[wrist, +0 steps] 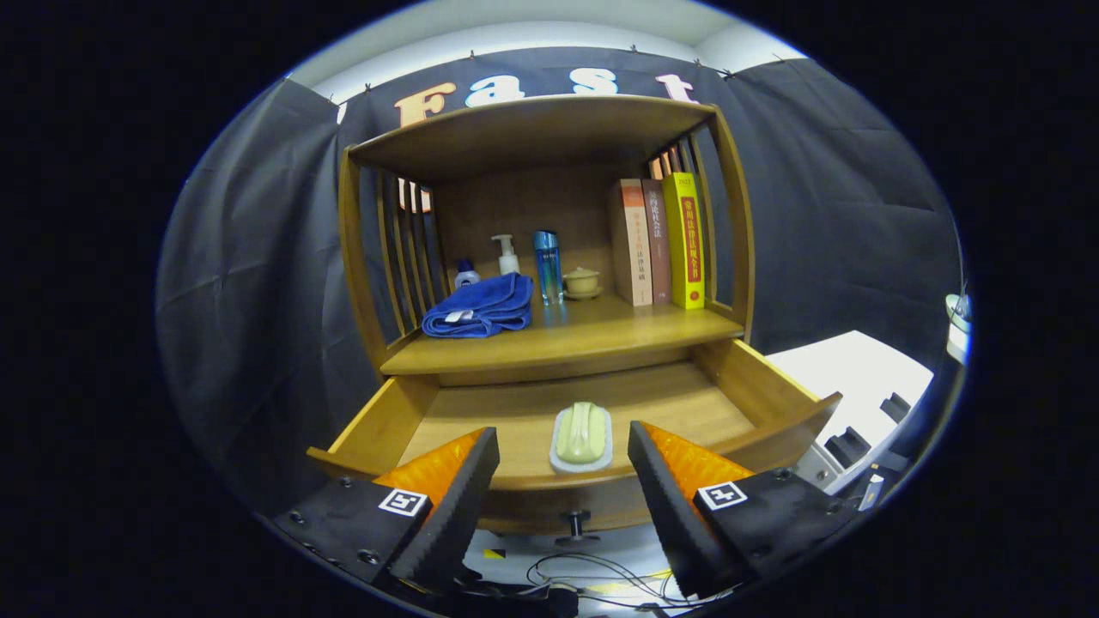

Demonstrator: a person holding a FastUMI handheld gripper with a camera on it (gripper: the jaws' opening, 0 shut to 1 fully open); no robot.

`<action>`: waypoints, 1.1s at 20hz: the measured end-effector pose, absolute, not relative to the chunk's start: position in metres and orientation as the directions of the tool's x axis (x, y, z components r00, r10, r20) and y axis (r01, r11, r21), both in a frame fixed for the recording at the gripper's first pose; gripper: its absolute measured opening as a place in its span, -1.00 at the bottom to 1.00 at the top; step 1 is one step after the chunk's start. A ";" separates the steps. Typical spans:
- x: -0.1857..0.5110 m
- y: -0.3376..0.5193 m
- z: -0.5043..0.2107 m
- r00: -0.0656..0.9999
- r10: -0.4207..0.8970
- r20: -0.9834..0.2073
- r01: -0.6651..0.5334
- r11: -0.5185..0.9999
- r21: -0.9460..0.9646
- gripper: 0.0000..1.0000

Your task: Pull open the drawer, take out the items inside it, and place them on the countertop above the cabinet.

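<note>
Tongs spread wide, gripping nothing, held just outside the front edge of the open drawer. Between the two fingers, just beyond them, a pale green soap bar in a white dish lies flat near the drawer front, well apart from both side walls. Bare wood surrounds it. On the countertop above: folded blue towel, bottles, small lidded cup, three upright books. Free surface between towel and books.

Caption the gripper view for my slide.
Open claw poised before the pulled-out drawer, green soap on its dish just ahead between the fingers.
</note>
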State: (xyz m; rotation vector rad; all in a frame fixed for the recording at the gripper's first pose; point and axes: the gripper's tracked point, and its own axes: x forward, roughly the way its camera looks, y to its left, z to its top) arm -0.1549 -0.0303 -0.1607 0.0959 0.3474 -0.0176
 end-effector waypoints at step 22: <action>-0.035 -0.034 -0.333 0.564 0.017 -0.825 0.038 0.998 0.047 0.96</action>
